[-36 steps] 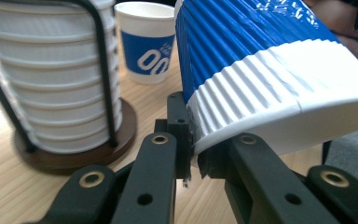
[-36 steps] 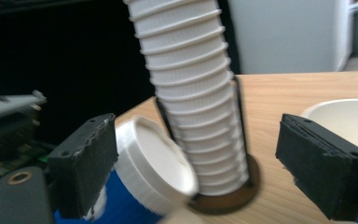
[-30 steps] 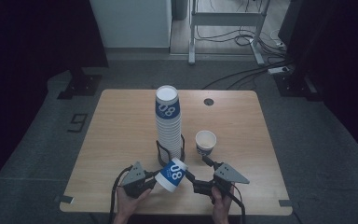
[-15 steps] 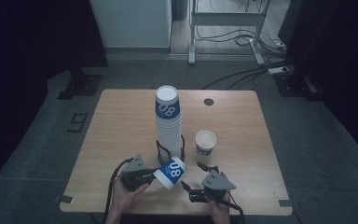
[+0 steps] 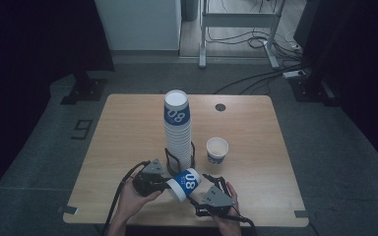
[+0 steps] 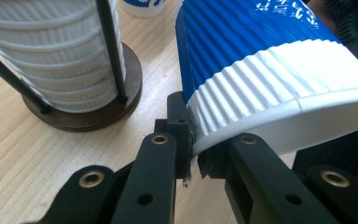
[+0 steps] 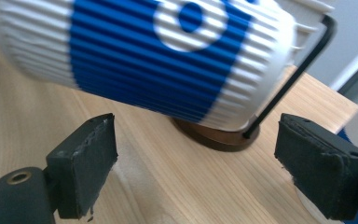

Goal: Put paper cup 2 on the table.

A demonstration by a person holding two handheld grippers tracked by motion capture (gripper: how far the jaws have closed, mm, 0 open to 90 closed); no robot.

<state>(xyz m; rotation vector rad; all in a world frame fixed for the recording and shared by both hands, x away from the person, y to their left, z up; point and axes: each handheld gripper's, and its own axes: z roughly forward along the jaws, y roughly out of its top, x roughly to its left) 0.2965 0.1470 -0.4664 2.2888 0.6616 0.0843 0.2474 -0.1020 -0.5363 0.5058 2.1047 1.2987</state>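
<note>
Low in the centre of the high view, our left gripper [image 5: 163,183] has its jaws clamped on the rim of a ribbed blue-and-white paper cup [image 5: 184,183] tipped sideways above the wooden surface [image 5: 128,137], while our right gripper [image 5: 207,186] hovers beside it, jaws apart.

Counter [image 5: 128,128]: I see all items grouped in its middle and near half.
Cup stack [image 5: 177,128]: upright in a wire holder [image 5: 193,150] at counter centre.
Single cup [image 5: 217,150]: upright on the counter, just right of the stack, apart from it.
Tilted cup [image 5: 184,184]: on its side above the counter, in front of the holder, between my two grippers.
Left gripper [image 5: 163,183]: left of the tilted cup, clamped on its rim.
Right gripper [image 5: 207,181]: right of the tilted cup, jaws apart, not touching it.
</note>
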